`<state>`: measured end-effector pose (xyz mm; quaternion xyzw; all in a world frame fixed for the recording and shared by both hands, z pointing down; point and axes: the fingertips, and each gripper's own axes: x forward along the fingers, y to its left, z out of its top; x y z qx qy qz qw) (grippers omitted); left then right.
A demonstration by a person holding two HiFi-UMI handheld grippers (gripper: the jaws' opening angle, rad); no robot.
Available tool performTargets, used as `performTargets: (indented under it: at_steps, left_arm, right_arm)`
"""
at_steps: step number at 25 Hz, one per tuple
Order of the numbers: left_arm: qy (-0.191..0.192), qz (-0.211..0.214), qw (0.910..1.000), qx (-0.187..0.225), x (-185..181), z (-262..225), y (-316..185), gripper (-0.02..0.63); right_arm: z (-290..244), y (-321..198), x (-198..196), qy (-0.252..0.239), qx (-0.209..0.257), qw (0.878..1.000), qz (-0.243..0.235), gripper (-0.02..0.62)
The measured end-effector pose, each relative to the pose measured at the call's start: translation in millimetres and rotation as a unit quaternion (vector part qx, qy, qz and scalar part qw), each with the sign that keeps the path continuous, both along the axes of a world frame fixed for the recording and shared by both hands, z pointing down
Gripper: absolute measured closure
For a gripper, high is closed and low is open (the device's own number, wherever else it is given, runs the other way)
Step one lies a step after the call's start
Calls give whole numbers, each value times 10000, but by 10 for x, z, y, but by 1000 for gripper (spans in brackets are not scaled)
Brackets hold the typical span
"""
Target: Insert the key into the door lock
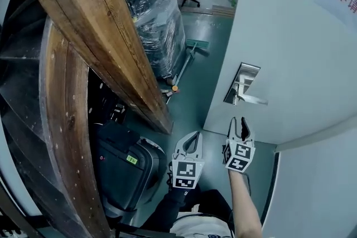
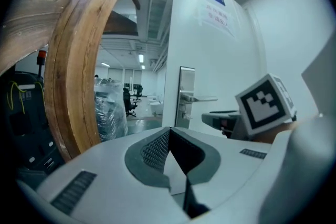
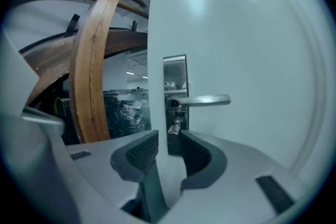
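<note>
The white door (image 1: 290, 36) stands open, and its metal lock plate (image 3: 175, 92) sits close to the door's left edge. A silver handle (image 3: 202, 100) sticks out from the plate toward the right. The little key (image 3: 173, 127) pokes out of the plate just under the handle. The right gripper (image 3: 169, 138) points straight at the key. Its two fingers are spread apart and hold nothing, and the key shows just past their tips. In the head view the right gripper (image 1: 238, 122) is just below the lock plate (image 1: 241, 82), near the door's bottom edge. The left gripper (image 1: 191, 139) is just beside it on the left, away from the door. In its own view the left gripper (image 2: 169, 131) has its fingertips pressed together with nothing between them. A big curved wooden beam (image 1: 95, 25) leans on the left side. A pile wrapped in plastic (image 1: 153, 25) stands behind it on the green floor (image 1: 206, 64).
</note>
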<state>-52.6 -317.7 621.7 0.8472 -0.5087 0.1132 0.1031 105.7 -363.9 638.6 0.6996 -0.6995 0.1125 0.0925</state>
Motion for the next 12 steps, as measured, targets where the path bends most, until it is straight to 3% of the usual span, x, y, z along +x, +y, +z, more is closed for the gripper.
performTargets:
  at_steps: [12]
  left_arm:
    - [216,569,9970,477,792,-1293,387,603]
  right_arm:
    - [-1421,1131,379,-101,306,9994,-132,479]
